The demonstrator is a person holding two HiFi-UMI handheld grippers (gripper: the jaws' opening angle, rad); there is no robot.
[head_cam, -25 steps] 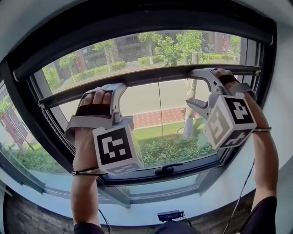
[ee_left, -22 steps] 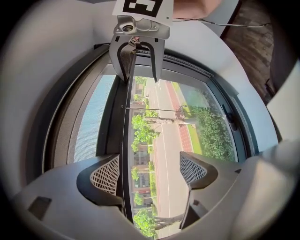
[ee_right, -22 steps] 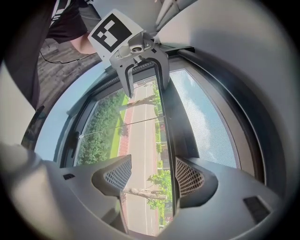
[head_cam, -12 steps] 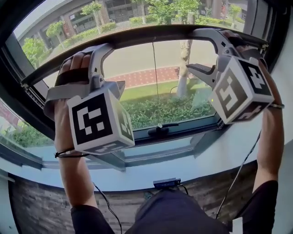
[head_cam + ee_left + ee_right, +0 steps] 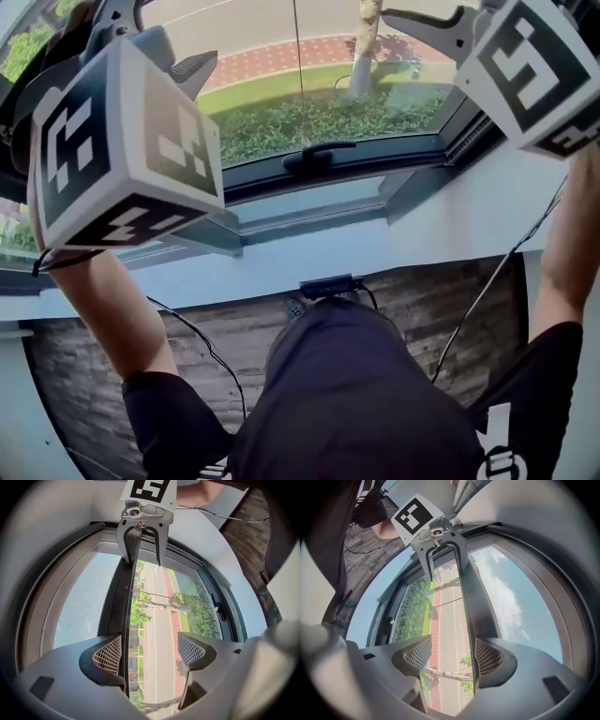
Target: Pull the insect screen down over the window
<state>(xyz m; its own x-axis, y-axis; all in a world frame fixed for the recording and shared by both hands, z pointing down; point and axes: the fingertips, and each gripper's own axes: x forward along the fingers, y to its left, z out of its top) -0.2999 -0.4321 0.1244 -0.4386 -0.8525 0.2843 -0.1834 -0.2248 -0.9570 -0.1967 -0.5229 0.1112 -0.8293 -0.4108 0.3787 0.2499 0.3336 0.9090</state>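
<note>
- Left gripper view: the left gripper (image 5: 149, 651) straddles the dark pull bar (image 5: 127, 597) of the insect screen (image 5: 77, 606). Its jaws have just been closing and now stand moderately apart. The bar lies against one mesh pad (image 5: 108, 654), and the other pad is clear of it.
- Farther along the same bar, the right gripper (image 5: 143, 560) straddles it as well.
- Right gripper view: the jaws are parted. The bar runs along one pad (image 5: 487, 657), and daylight from the street fills the gap to the other pad.
- The screen's mesh covers the window on the side of the bar away from the sill (image 5: 375, 253). The pane on the sill side is uncovered.
- Through the bare pane show a hedge (image 5: 319, 117), a brick path (image 5: 281, 56) and a tree trunk (image 5: 364, 47). A thin line (image 5: 159, 597) crosses the glass; I cannot tell what it is.
- Head view: both grippers are raised at the top corners of the picture, and the bar itself is beyond the frame.
- Below the bar, a black window handle (image 5: 314, 155) sticks out from the lower sash frame.
- A small black device (image 5: 325, 284) sits at the sill's near edge, and a cable (image 5: 487, 300) hangs down a rough grey-brown wall (image 5: 94, 375).
- The person's dark clothing fills the foreground.
</note>
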